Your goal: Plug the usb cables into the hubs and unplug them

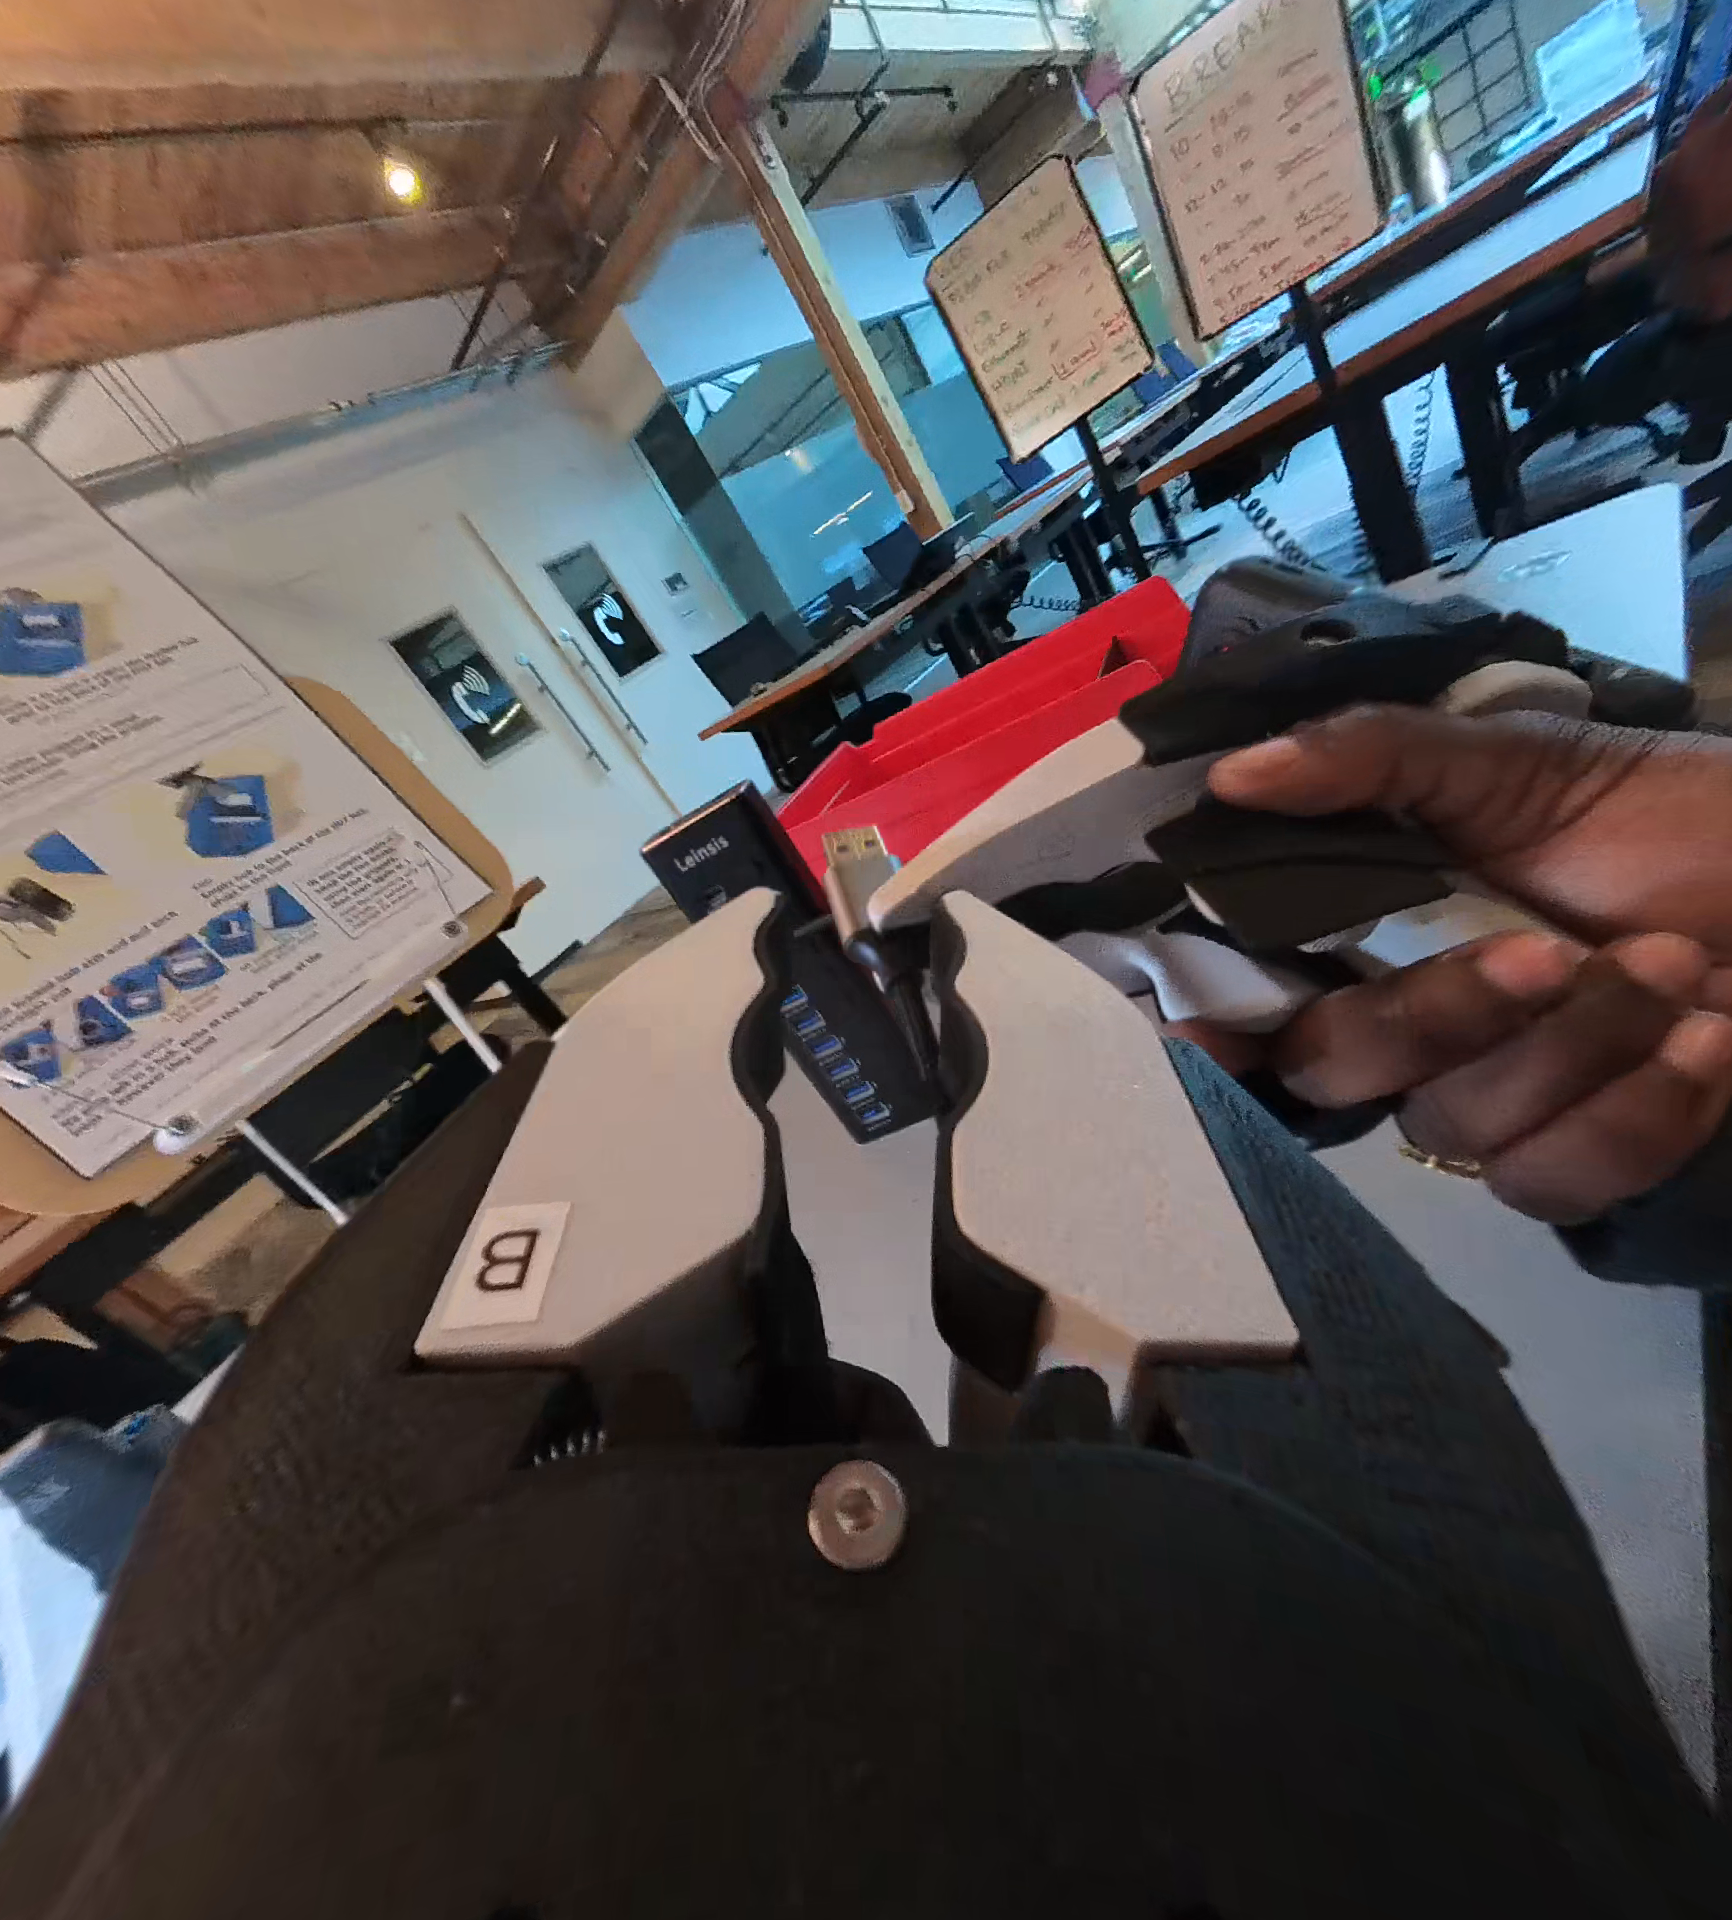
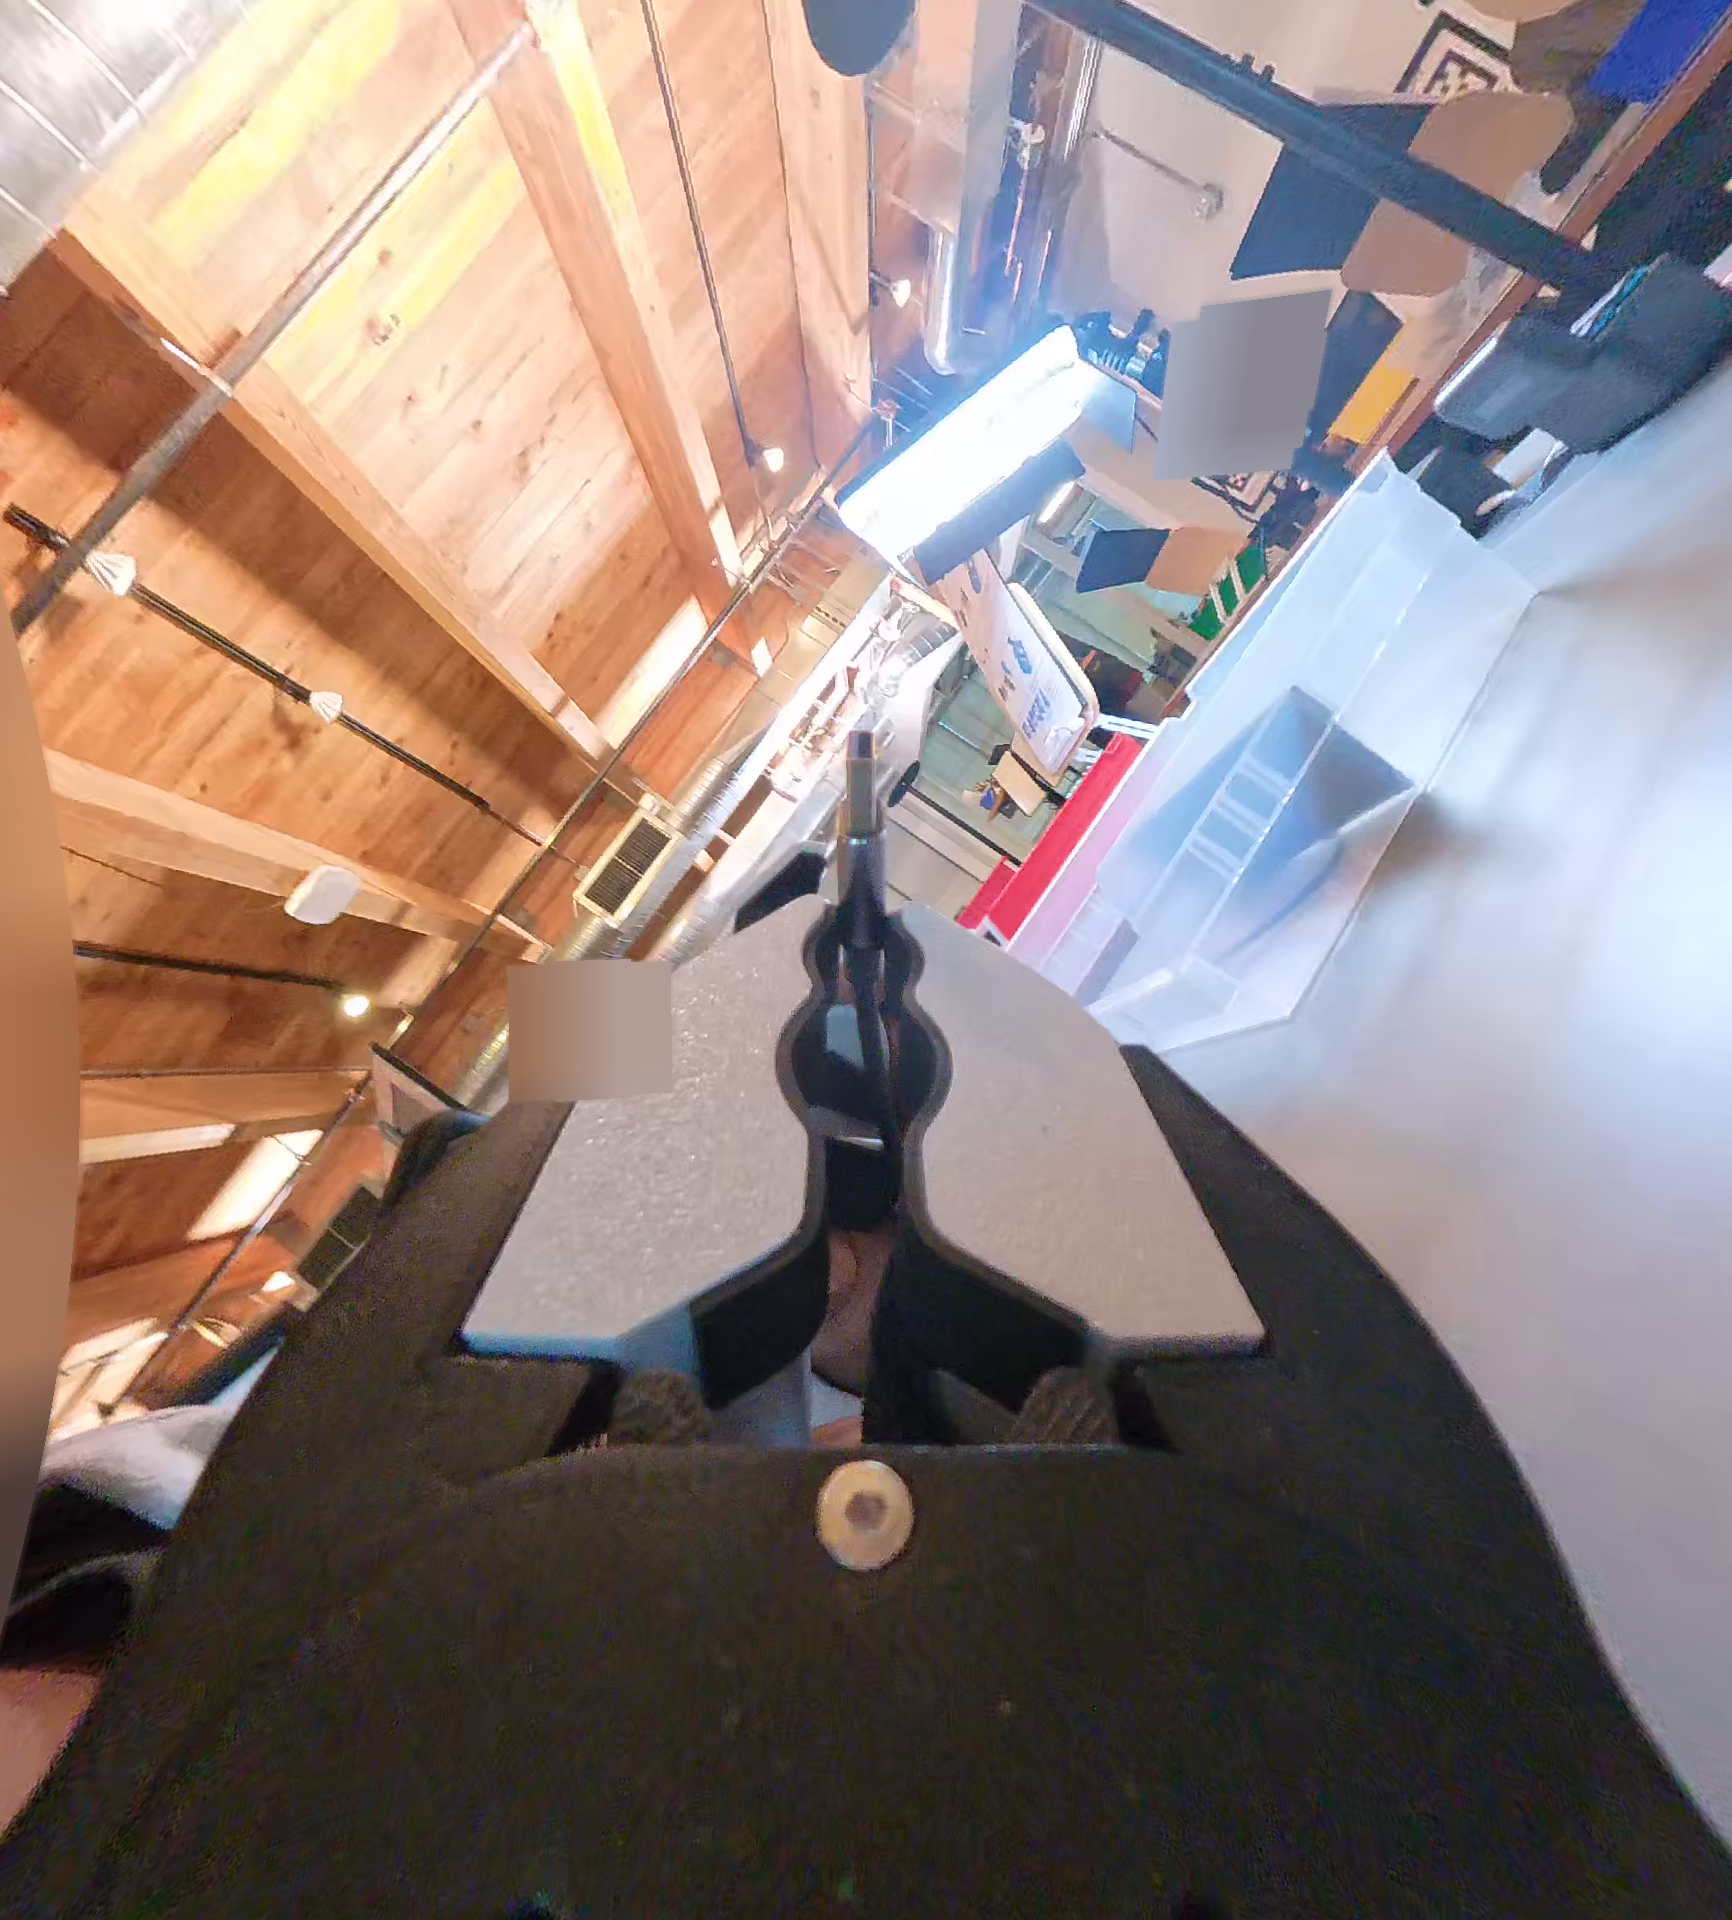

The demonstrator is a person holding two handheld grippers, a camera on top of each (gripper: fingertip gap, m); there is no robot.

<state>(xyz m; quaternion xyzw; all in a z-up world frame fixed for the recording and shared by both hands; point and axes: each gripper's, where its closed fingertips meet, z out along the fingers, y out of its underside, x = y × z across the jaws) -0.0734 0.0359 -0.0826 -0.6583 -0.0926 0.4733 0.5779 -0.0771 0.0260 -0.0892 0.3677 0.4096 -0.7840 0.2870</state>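
The left gripper (image 1: 857, 914) is closed on the black hub (image 1: 846, 1049), pinching it across its narrow sides and holding it up off the table (image 1: 1568, 1382), tilted w/ the row of blue ports facing out between the fingers; prob. held that way so the ports stay open to the other tool and the hub can't slide when a plug pushes in. The right gripper (image 1: 888, 904) comes in from the right in a hand (image 1: 1527, 935), its fingers pressed together on a usb cable (image 1: 893, 987) just behind the silver plug (image 1: 857, 862); gripping close to the plug likely keeps it stiff enough to aim. The plug sits just beside the hub's top end, metal tip pointing up and away, not in any port; so it's either about to go in or just out, can't tell which. In the right wrist view the same gripper (image 2: 857, 925) is nearly shut on the cable (image 2: 872, 1029), plug (image 2: 859, 790) sticking straight out ahead; the hub isn't visible there. A red bin (image 1: 987, 748) lies behind the hub, well apart; a clear bin (image 2: 1288, 790) rests on the table too. Next move needs the plug turned toward a port face.
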